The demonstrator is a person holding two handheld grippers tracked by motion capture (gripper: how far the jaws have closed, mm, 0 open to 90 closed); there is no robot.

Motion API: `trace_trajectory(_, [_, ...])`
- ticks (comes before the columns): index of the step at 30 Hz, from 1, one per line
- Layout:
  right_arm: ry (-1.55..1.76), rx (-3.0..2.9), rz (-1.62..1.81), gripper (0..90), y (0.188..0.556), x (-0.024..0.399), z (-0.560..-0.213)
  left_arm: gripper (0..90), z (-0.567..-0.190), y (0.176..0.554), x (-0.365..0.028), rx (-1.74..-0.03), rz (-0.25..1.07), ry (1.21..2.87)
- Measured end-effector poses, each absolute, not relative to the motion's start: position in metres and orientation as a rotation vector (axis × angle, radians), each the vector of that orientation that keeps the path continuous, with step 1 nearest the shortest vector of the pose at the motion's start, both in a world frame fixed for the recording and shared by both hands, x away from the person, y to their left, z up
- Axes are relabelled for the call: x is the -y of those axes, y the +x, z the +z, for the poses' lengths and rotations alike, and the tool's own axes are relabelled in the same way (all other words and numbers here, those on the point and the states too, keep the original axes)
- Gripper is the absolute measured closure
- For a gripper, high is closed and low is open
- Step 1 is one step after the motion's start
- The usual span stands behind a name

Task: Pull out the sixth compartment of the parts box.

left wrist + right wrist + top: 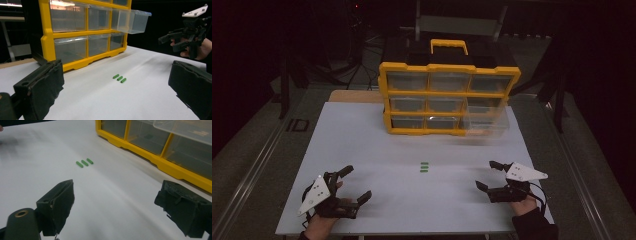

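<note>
Three green pegs [424, 167], a yellow organizer [448, 131] with clear drawers, white table [362, 150].

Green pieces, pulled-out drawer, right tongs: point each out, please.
green pieces [119, 78]: left gripper view, on the middle one of three.
pulled-out drawer [135, 22]: left gripper view, on its clear side wall.
right tongs [484, 175]: high view, midway between the fingertips.

- The three green pieces [424, 167] at the table's centre are too small in the high view to tell what they are.
- The yellow drawer cabinet [160, 162] is cut off at twelve and three o'clock in the right gripper view.
- The contents of the pulled-out clear drawer [131, 21] cannot be made out.
</note>
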State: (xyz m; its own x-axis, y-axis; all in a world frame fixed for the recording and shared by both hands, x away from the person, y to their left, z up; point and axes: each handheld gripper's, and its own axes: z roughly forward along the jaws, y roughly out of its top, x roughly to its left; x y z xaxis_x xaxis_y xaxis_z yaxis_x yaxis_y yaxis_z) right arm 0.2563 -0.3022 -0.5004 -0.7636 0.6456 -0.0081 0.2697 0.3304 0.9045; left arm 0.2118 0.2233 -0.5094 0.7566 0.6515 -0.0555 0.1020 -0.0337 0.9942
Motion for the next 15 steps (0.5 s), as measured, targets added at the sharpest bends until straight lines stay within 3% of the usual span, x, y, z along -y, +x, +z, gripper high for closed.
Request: trace_trajectory(15, [0.780, -2.193, 1.444, 12.6, 0.249, 0.313, -0.519, 0.0, -0.511, 0.213, -0.222, -0.625, 0.469, 1.577])
